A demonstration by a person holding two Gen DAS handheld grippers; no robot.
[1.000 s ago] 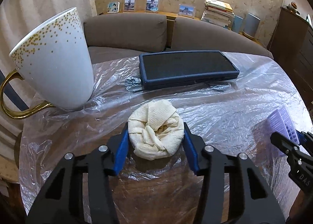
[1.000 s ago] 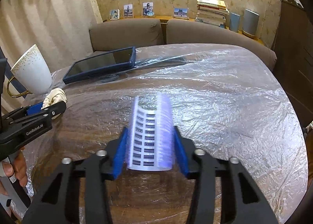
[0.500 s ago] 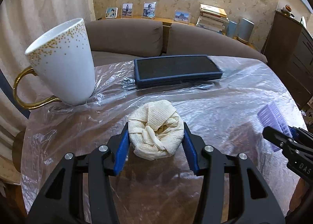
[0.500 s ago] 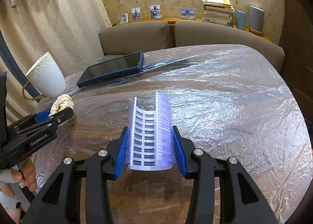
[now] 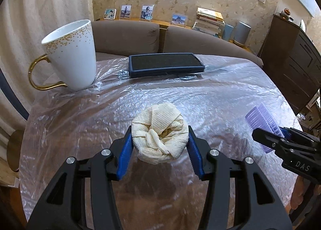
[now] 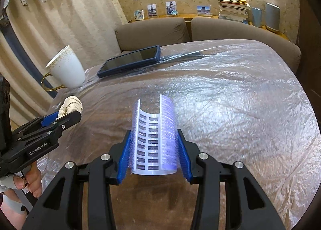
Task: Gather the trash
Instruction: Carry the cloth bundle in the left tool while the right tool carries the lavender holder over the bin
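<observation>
Holding, left gripper [image 5: 160,143]: crumpled paper towel wad [image 5: 159,135], pinched across its middle above the plastic-covered table [image 5: 220,93]; probably light, soft, crushable. Right gripper [image 6: 154,149]: closed on a lilac bristled plastic curler [image 6: 153,135]; likely stiff, light.

**Plastic-covered table with a mug and a tablet**

A rounded brown wooden table [image 6: 152,193] is covered by a crinkled sheet of clear plastic film [image 6: 240,97] that reaches its edges. In the right wrist view, two things rest directly on the film. At about 10 o'clock, near the left edge, stands a white mug [image 6: 67,69] with gold speckles and a gold handle. Just beyond it, toward 11 o'clock, lies a flat tablet in a dark blue case [image 6: 130,60], screen up, near the far edge by the sofa. In the left wrist view the mug [image 5: 72,55] and the tablet [image 5: 164,64] are close but apart.
</observation>
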